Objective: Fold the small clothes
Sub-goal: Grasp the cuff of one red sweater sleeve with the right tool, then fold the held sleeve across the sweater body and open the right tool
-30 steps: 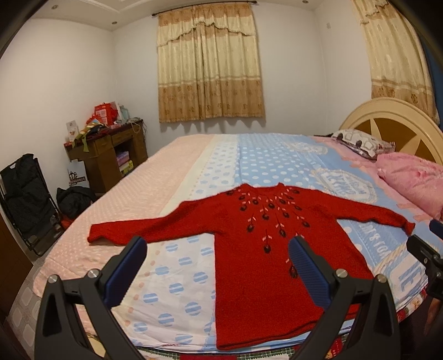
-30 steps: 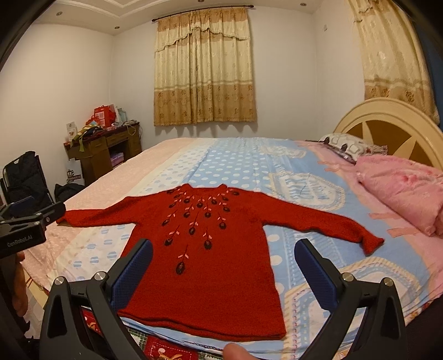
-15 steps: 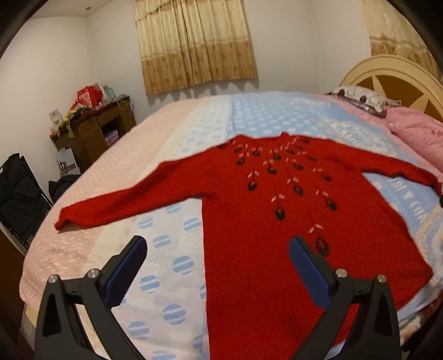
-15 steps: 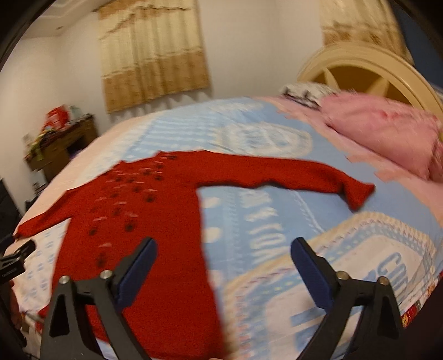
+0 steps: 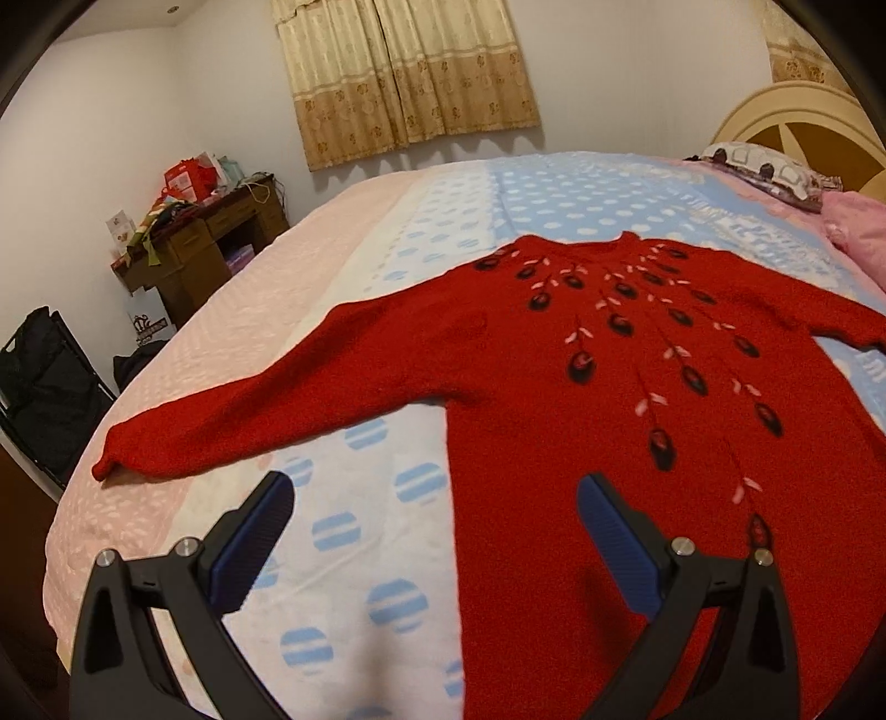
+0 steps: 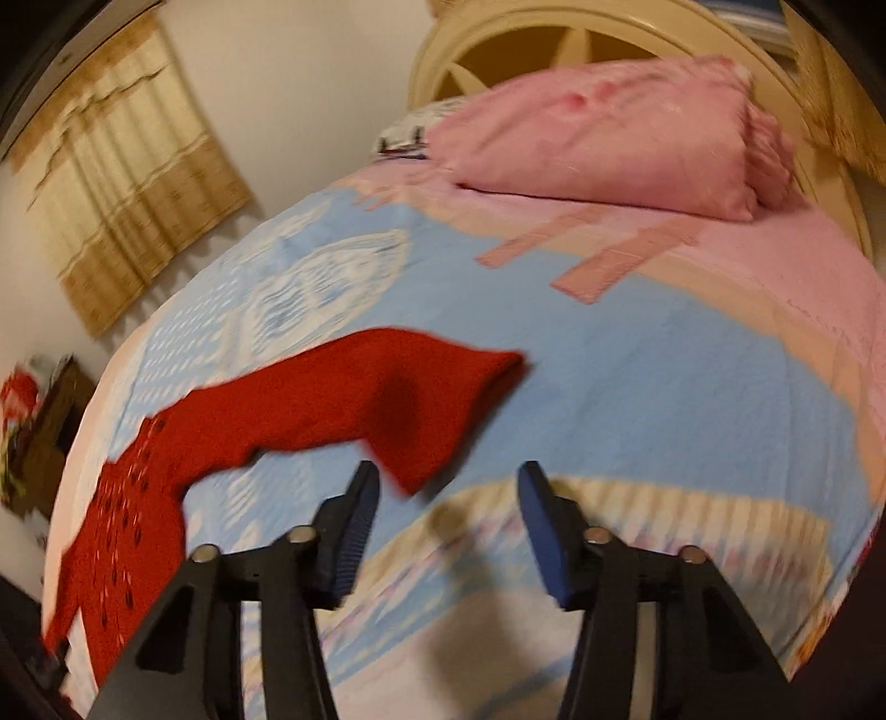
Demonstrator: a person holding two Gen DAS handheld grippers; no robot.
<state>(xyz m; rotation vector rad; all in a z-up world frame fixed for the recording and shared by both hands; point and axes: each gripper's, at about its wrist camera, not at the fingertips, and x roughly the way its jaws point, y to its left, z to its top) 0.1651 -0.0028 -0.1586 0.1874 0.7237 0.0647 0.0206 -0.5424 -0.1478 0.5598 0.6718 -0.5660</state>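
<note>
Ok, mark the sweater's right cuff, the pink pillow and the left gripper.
right cuff point(image 6: 443, 437): right wrist view, sleeve end.
pink pillow point(image 6: 603, 127): right wrist view, middle of cover.
left gripper point(image 5: 434, 548): left wrist view, midway between fingertips.

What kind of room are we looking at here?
Almost certainly a home bedroom. A large bed with a pink and blue dotted cover fills the view, a plump pink pillow lies by the cream arched headboard, and gold patterned curtains hang behind.
</note>
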